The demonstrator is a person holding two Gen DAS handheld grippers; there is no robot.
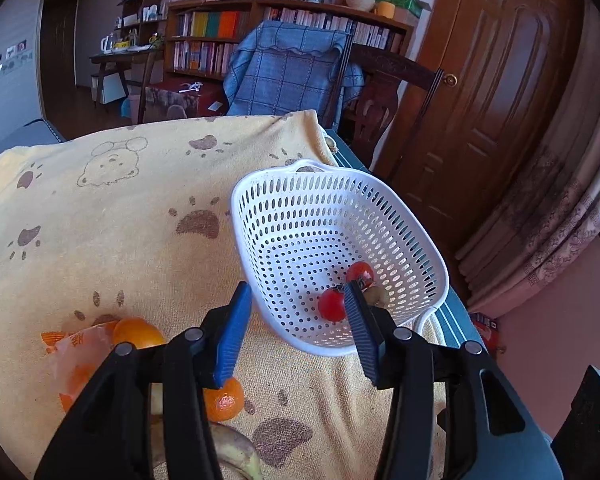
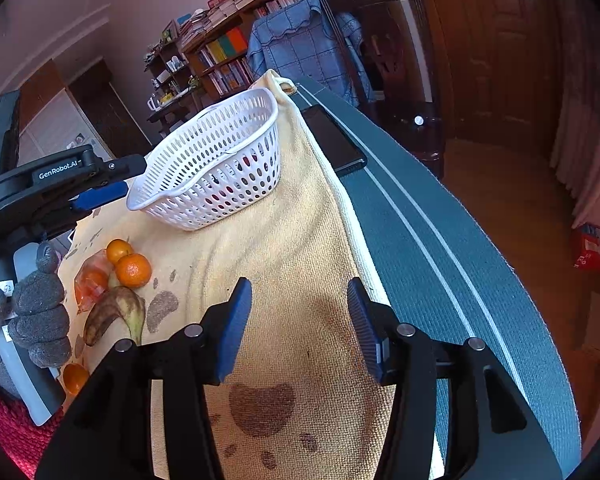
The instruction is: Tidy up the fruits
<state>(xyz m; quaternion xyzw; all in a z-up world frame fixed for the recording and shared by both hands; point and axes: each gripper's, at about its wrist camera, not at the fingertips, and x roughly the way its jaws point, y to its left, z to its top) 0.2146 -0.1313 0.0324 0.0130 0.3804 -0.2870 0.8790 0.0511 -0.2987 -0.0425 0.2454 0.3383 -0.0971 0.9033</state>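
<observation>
Left tongs [image 1: 298, 300] apart, nothing between the pads, poised over the near rim of the basket [image 1: 260, 184]; blue left pad [image 1: 232, 336] outside the rim, dark right pad [image 1: 360, 328] over the interior. Right tongs [image 2: 300, 298] likewise apart and empty, hovering above bare towel [image 2: 292, 240] near its right edge. White perforated basket resting on the towel, holding two red tomatoes [image 1: 332, 304] and a small greenish-brown fruit [image 1: 378, 295], clustered at the near side of the basket floor. Remaining fruit lying on the towel left of the basket and well apart from it: two oranges [image 2: 133, 270] touching each other, a crumpled orange-printed plastic wrapper [image 2: 92, 282] just beside them, a browned banana [image 2: 114, 312] nearer the camera, one more orange [image 2: 75, 377] at the towel's near left edge. Grey-gloved hand [image 2: 40, 312] on the handle of the left device, seen at left in the right wrist view. Dark phone [image 2: 332, 140] flat on the grey table [image 2: 440, 240] just beside the towel's right edge, beyond the basket.
</observation>
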